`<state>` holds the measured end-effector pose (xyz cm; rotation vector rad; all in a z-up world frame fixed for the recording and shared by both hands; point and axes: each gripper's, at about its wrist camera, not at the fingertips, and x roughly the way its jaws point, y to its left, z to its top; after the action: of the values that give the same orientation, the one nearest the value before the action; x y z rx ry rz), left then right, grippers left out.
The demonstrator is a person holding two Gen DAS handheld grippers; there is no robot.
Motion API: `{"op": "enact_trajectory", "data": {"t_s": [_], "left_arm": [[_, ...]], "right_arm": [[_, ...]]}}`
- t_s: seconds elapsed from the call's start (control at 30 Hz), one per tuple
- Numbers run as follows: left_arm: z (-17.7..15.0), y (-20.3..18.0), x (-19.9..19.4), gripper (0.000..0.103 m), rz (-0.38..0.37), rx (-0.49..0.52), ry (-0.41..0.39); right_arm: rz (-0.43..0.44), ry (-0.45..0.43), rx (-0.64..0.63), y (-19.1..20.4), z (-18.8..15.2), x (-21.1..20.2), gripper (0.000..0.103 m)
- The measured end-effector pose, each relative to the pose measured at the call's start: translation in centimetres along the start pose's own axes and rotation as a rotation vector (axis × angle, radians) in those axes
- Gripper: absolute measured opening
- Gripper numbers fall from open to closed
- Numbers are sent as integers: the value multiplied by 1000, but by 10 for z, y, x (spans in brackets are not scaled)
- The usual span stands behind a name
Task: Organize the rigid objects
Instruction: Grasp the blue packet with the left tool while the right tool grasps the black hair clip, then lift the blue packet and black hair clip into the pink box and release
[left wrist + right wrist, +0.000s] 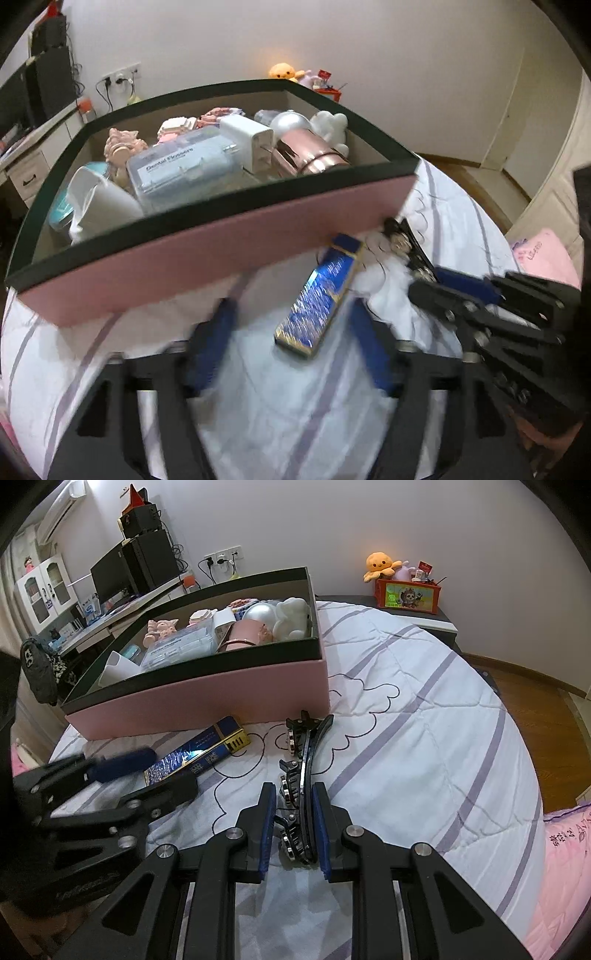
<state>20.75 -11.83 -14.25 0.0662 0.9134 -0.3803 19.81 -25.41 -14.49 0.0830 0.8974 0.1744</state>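
A pink box with a dark rim [221, 240] [207, 698] stands on the bed, holding several items: a dental flosser case [184, 166], a white charger [247, 140], a pink metal cylinder [314, 151]. A blue and gold flat box [317, 299] [199, 753] lies on the quilt before it. My left gripper [291, 339] is open around the blue box's near end, not touching. A long black hair clip with round studs [301, 775] [402, 240] lies to the right. My right gripper [293, 812] has closed on the clip's near end.
The striped white quilt [406, 701] covers the bed. A desk with a monitor [110, 576] stands at the left. A nightstand holds an orange plush [380, 565] and a red box [406, 594]. Wooden floor [535, 720] lies right; a pink pillow [565, 867] is near right.
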Motion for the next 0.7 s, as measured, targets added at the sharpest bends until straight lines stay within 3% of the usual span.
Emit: {"op": "enact_trajectory", "data": {"t_s": [0.07,0.1,0.17,0.3,0.7], "left_arm": [[4,-3,7,70,5,26,8],[4,-6,7,56,3,41,6],[4,-10,6,39,-19,64,10],[1,-8,-1,20,-80,36,13],[-24,15,-39,20,-48,-45,-29]], "right_arm": [[0,0,3,0,0,0,20],[-1,0,3,0,0,0,20],[-4,3,-1,0,0,-1,20],[9,-4,2,0,0,-5,19],[78,-39,-3,11,5,-31,19]]}}
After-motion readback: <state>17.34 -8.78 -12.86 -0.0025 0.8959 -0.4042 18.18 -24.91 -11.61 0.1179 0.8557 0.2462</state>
